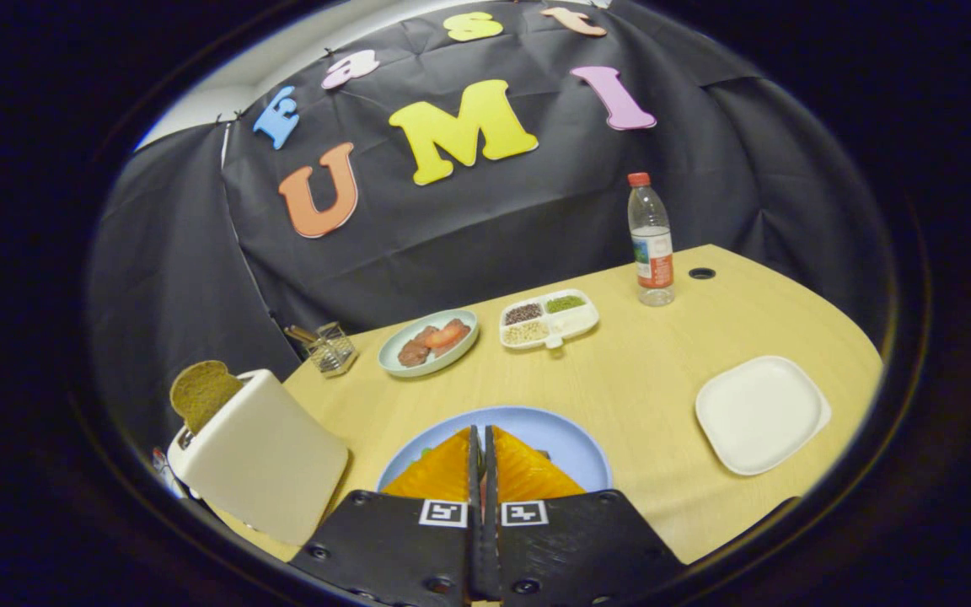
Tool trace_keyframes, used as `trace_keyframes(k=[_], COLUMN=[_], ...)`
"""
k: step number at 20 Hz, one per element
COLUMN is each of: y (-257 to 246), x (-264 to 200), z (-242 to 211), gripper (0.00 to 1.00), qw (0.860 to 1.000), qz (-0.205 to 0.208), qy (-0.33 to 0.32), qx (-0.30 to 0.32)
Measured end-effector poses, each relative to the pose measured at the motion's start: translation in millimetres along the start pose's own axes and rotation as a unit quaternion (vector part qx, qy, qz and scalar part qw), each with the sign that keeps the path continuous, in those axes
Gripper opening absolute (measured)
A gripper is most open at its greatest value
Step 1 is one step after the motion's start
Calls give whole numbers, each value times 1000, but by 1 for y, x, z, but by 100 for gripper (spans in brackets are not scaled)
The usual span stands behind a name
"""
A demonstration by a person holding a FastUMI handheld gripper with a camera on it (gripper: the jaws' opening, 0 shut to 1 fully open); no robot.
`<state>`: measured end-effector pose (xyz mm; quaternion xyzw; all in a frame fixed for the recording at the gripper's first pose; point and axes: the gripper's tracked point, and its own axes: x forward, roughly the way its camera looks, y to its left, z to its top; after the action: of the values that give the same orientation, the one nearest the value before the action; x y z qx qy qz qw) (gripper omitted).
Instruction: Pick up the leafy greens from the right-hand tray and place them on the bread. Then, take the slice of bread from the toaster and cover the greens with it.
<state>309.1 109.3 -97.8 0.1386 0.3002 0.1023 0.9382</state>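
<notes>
My gripper (481,432) is shut, its two fingers pressed together low over the blue plate (565,434). Thin slivers of the leafy greens (546,455) peek out beside and under the fingers, pinched in their tips; the bread on the plate is hidden beneath them. The white square tray (762,413) to the right of the fingers holds nothing. Left of the fingers stands the cream toaster (270,459), with a brown slice of bread (201,392) sticking up from its slot.
Beyond the blue plate are a pale green plate (388,361) with meat slices, a white divided dish (591,322) of grains, and a small glass holder (332,350). A water bottle (651,240) stands far right by a hole (702,273) in the wooden table.
</notes>
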Motion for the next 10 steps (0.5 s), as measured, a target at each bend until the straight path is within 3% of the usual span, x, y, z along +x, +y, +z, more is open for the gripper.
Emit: trace_keyframes(k=[4, 6, 7, 10], y=[-20, -24, -28, -30], x=[10, 11, 9, -1], z=[-19, -22, -20, -8], gripper=[5, 19, 35, 65], qw=[1000, 999, 999, 999], qz=[-15, -18, -22, -36], qy=[21, 27, 25, 0], qx=[-14, -20, -24, -34])
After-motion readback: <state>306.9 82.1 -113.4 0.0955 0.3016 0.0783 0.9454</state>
